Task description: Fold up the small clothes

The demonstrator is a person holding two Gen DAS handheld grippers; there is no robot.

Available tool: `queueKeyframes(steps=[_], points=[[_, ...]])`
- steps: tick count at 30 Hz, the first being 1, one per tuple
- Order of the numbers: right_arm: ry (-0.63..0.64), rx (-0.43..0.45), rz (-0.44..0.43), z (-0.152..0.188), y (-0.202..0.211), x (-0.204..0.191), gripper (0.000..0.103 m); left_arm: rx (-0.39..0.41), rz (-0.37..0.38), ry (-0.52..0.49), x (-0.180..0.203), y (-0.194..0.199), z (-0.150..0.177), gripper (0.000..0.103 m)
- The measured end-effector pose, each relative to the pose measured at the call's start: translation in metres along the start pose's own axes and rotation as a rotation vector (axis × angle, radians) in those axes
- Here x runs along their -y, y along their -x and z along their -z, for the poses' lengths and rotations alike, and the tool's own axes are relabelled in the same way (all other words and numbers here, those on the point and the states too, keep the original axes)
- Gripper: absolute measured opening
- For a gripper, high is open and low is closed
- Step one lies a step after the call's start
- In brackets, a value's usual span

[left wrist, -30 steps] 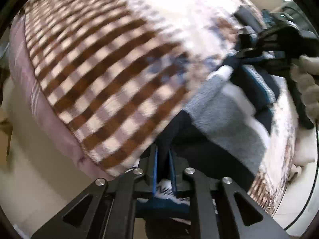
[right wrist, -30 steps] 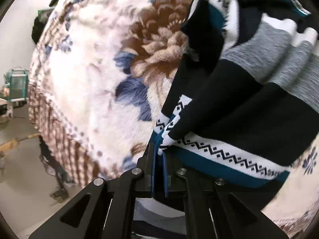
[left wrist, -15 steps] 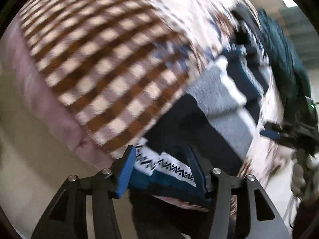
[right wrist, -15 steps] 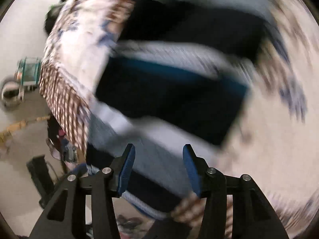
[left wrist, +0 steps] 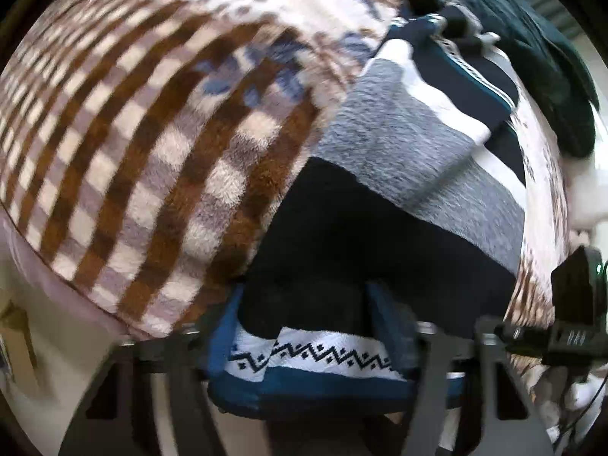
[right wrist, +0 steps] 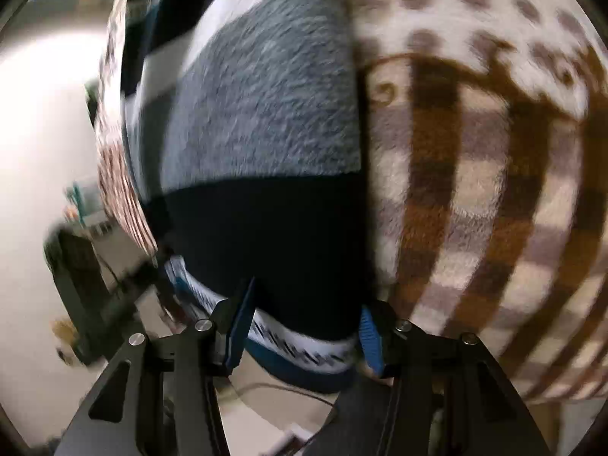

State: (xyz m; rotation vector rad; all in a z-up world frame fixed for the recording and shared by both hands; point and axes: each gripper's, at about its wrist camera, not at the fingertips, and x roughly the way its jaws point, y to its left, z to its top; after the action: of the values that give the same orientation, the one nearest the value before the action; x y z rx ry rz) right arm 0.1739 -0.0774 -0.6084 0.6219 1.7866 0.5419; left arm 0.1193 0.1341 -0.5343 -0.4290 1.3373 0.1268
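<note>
Left gripper (left wrist: 307,326): my jaws are narrowing, the sweater's (left wrist: 380,235) patterned hem (left wrist: 315,353) between the blue pads; I cannot tell if they pinch yet.
Right gripper (right wrist: 304,326): jaws also narrowing, straddling the same hem (right wrist: 300,345) at the other corner, so I judge both ends get lifted together.
Sweater: lies flat on the bed, hem overhanging the near edge within reach.
Blanket (left wrist: 159,152): checked fleece, covers the bed under the sweater.
Dark garment (left wrist: 532,57): far side, beyond the sweater, apart.

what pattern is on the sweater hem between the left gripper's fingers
A black zigzag on a white band above teal on the sweater hem, clearest in the left wrist view.
</note>
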Motion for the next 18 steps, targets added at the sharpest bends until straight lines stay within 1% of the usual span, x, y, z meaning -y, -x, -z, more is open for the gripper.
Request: queueKeyframes(steps=[1,2,3,4,5,6,8,9,10,11,12,13,14,15,16,17,18], points=[[-0.026,0.033,-0.036,0.002,-0.001,0.003,0.023,0.01,0.0,-0.015,0.003,0.002,0.002,0.015],[-0.036,0.048,-0.046,0.005,-0.001,0.005,0.011,0.012,-0.006,-0.024,0.006,0.006,0.004,0.013],[-0.04,0.066,-0.057,0.01,0.0,0.004,0.011,0.016,-0.008,-0.029,0.009,0.01,0.007,0.012],[-0.037,0.081,-0.046,0.013,0.003,0.001,0.01,0.017,-0.009,-0.047,0.013,0.014,0.012,0.012],[-0.011,0.106,-0.013,0.023,0.008,-0.005,0.01,0.003,-0.013,-0.061,0.016,0.016,0.017,0.011],[0.01,0.115,0.006,0.03,0.008,-0.012,0.009,-0.041,-0.003,-0.058,0.016,0.012,0.021,0.011],[-0.001,0.116,0.038,0.042,0.012,-0.013,0.009,-0.092,-0.01,-0.055,0.009,0.01,0.019,0.013],[-0.026,0.106,0.054,0.045,0.012,-0.011,0.01,-0.118,-0.006,-0.063,0.011,0.012,0.013,0.015],[-0.05,0.099,0.065,0.045,0.011,-0.012,0.013,-0.136,0.001,-0.07,0.012,0.017,0.008,0.016],[-0.084,0.094,0.074,0.041,0.013,-0.015,0.013,-0.154,-0.001,-0.079,0.014,0.024,0.001,0.019],[-0.106,0.089,0.092,0.036,0.019,-0.018,0.02,-0.158,-0.003,-0.089,0.015,0.033,-0.004,0.028],[-0.106,0.089,0.129,0.031,0.031,-0.018,0.027,-0.148,0.015,-0.098,0.017,0.047,-0.012,0.038],[-0.086,0.115,0.182,0.027,0.046,-0.032,0.031,-0.126,0.034,-0.104,0.018,0.062,-0.022,0.052],[-0.07,0.138,0.203,0.026,0.058,-0.039,0.04,-0.092,0.056,-0.107,0.02,0.081,-0.039,0.058],[-0.06,0.172,0.216,0.023,0.074,-0.05,0.047,-0.064,0.087,-0.101,0.023,0.093,-0.053,0.063],[-0.066,0.195,0.215,0.02,0.087,-0.057,0.05,-0.039,0.11,-0.099,0.026,0.102,-0.069,0.063],[-0.082,0.223,0.211,0.015,0.103,-0.062,0.056,-0.022,0.128,-0.098,0.03,0.107,-0.087,0.063]])
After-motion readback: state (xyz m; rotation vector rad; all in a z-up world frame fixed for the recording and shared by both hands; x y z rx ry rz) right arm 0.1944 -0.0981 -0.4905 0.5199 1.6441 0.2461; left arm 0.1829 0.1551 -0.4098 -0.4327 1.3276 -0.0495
